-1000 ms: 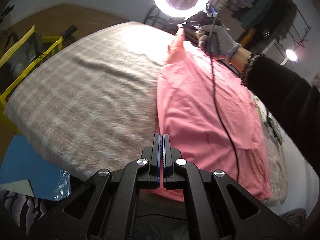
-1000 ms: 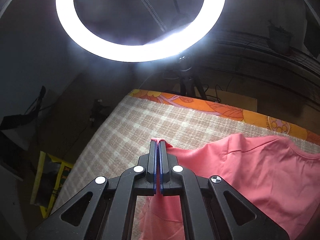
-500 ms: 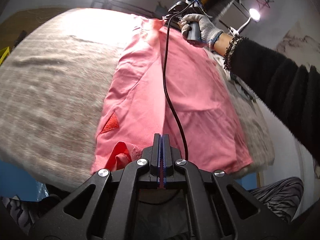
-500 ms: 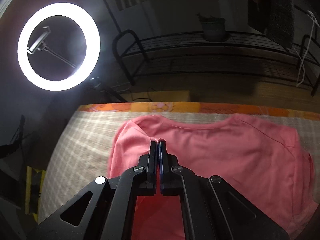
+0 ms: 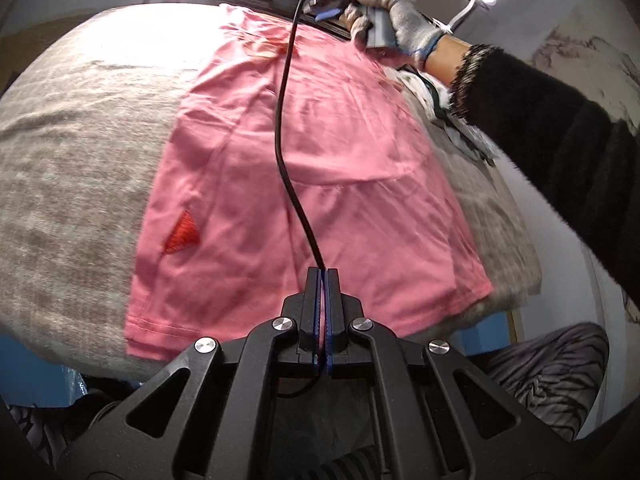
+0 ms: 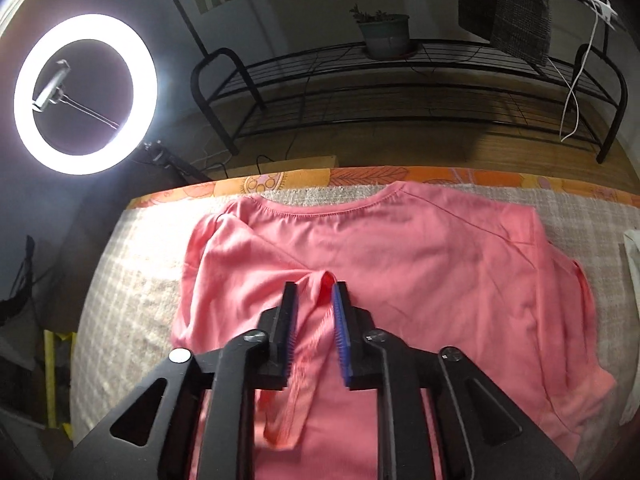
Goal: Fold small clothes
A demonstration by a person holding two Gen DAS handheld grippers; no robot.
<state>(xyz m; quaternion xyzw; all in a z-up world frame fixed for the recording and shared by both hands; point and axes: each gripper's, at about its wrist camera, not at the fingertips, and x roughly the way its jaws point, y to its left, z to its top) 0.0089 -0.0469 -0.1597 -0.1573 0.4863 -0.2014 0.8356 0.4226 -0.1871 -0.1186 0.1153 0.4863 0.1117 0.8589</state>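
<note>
Pink shirt (image 6: 420, 264) lay flat on blanket (image 5: 72, 184); right gripper (image 6: 314, 292) jaws apart w/ a fabric fold between; left gripper (image 5: 321, 276) pressed together, nothing clamped.

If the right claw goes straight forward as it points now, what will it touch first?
Most likely the pink T-shirt itself. The right claw is open, a raised fold of the shirt lies between its fingers, and flat pink fabric spreads just ahead. Depth is unclear, so it may skim above the shirt toward the neckline.

There was one pink T-shirt (image 6: 420, 264) ahead of the tongs, one ring light (image 6: 85, 94) beyond, one potted plant (image 6: 384, 34), one wire rack (image 6: 400, 92), two grippers: left (image 5: 322, 276), right (image 6: 314, 292).
</note>
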